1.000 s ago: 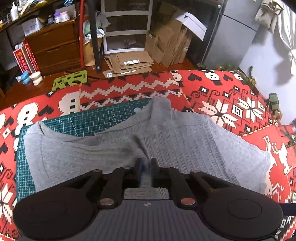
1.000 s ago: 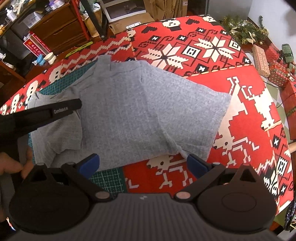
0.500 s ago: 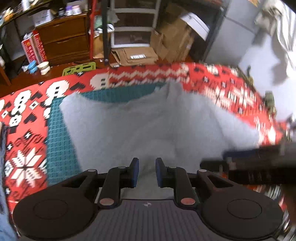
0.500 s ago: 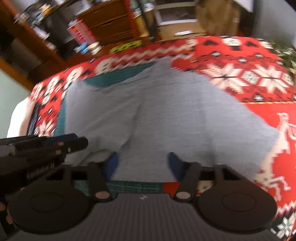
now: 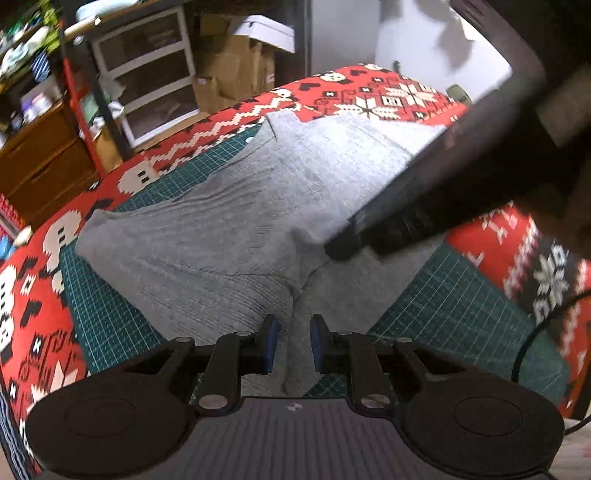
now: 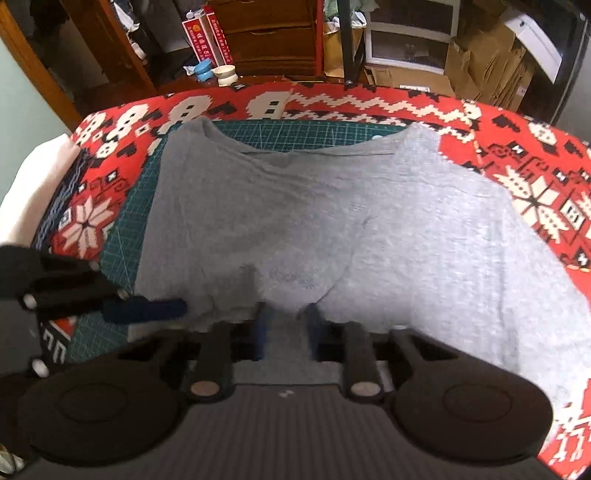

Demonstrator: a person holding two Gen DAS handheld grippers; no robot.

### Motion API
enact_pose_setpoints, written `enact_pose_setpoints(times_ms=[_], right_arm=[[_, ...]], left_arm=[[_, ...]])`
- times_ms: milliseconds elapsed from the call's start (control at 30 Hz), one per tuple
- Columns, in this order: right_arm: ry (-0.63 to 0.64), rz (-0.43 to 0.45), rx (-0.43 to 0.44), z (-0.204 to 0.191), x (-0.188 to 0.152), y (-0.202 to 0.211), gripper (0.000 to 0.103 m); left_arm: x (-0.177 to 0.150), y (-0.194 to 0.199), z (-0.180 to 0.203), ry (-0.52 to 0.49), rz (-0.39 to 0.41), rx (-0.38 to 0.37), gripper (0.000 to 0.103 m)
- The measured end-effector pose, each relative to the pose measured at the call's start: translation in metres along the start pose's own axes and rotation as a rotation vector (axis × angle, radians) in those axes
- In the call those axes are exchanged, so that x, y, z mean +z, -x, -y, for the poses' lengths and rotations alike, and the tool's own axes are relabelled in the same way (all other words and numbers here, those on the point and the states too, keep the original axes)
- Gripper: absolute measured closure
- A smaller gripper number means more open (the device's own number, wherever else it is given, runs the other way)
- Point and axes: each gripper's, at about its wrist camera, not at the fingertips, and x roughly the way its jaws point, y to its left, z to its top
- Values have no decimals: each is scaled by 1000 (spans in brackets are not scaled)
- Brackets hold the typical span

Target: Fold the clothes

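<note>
Grey shirt (image 6: pixel 332 221) lies spread on the tabletop (image 6: pixel 535 192); both tools, left (image 5: pixel 291 343) and right (image 6: pixel 286 328), stand narrowly parted astride its 6 o'clock hem — I'd close both evenly before lifting.

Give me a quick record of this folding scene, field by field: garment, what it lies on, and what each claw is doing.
garment: grey knit top, spread out, partly creased
surface: green cutting mat over a red patterned cloth
left claw: jaws narrowly apart, a fold of the grey top between them, not clearly clamped
right claw: jaws narrowly apart over the top's near edge, fabric between them
background: wooden drawers, cardboard boxes
</note>
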Motion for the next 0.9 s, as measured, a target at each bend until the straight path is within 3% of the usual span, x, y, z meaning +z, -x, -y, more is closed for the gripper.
enact_pose_setpoints(times_ms=[200, 267, 367, 467, 500, 533, 567, 700, 767, 800, 833, 900], right_arm=[[-510, -24, 195, 52, 2, -5, 100], [-551, -13, 191, 61, 1, -5, 99], [-506, 3, 163, 63, 1, -2, 98], [-450, 26, 146, 58, -3, 3, 91], [-421, 29, 140, 56, -4, 5, 84], [-390, 30, 135, 53, -6, 7, 72], [-339, 23, 124, 48, -6, 7, 68], [-147, -12, 74, 24, -8, 1, 65], [-95, 3, 72, 16, -11, -2, 65], [-85, 14, 68, 15, -12, -2, 71], [-91, 13, 69, 14, -12, -4, 95], [-129, 8, 62, 18, -11, -4, 101]], left_arm=[[-8, -5, 4, -94, 58, 19, 80], [-8, -5, 4, -88, 54, 23, 99], [-5, -3, -6, -8, 35, 5, 101], [-4, 1, -10, 34, 29, -3, 101], [-4, 3, -11, 47, 27, -5, 101], [-4, 4, -13, 61, 25, -8, 101], [-3, 5, -14, 75, 24, -10, 101], [-3, 8, -16, 96, 17, -18, 101], [-3, 7, -16, 89, 14, -20, 101], [-3, 7, -16, 87, 14, -21, 101], [-2, 8, -16, 85, 15, -23, 101], [-2, 8, -17, 80, 16, -26, 101]])
